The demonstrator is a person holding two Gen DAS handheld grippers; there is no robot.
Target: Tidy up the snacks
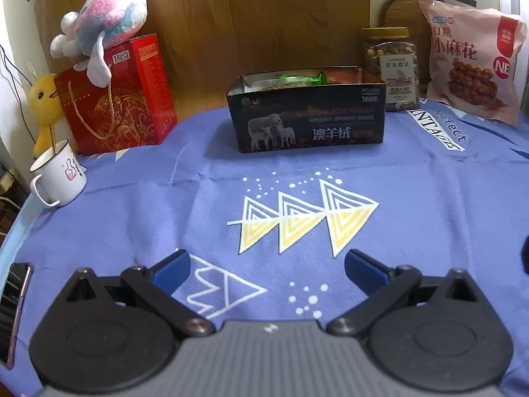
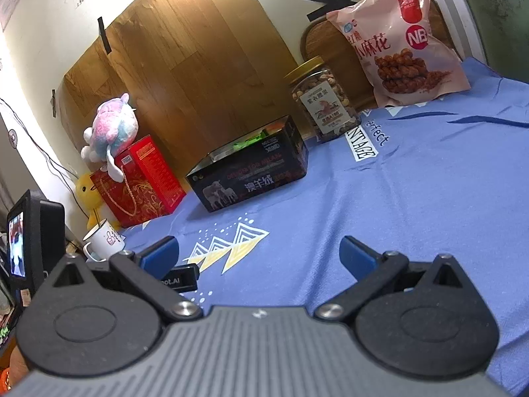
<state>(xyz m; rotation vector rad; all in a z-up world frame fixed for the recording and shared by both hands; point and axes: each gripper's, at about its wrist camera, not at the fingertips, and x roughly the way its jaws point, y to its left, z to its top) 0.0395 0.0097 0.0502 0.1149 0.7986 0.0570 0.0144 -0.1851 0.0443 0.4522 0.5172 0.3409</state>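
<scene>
Both grippers hung low over the near edge of the surface [image 1: 413, 198], w/ nothing held. Left gripper [image 1: 266, 269]: fingers [image 1: 172, 269] spread wide, released, only blue cloth between them. Right gripper [image 2: 259, 254]: same, fingers [image 2: 355, 254] apart and empty.

The box [image 1: 307, 112] sat open-topped near the far edge, about mid-width, w/ green-wrapped stuff already inside — prob. the collecting bin for the snacks. Just right of it stood the nut jar [image 1: 390, 66], upright, lid on, close to the box's right end; can't tell if touching. Further right, toward the far right corner, the pink snack bag [image 1: 472, 63] leaned upright against whatever's behind it, prob. propped so it wouldn't slump.

Far left corner: red gift box [image 1: 125, 96] w/ a plush toy [image 1: 105, 23] on top, a yellow duck [image 1: 44, 99] beside it, and a mug [image 1: 59, 175] at the left edge — not snacks, likely just clutter.

Box lay straight ahead of the left fingers, well apart. Jar and bag lay ahead and right of the right fingers, also well apart. Judging by that, jar and bag looked like what's left to sort.
</scene>
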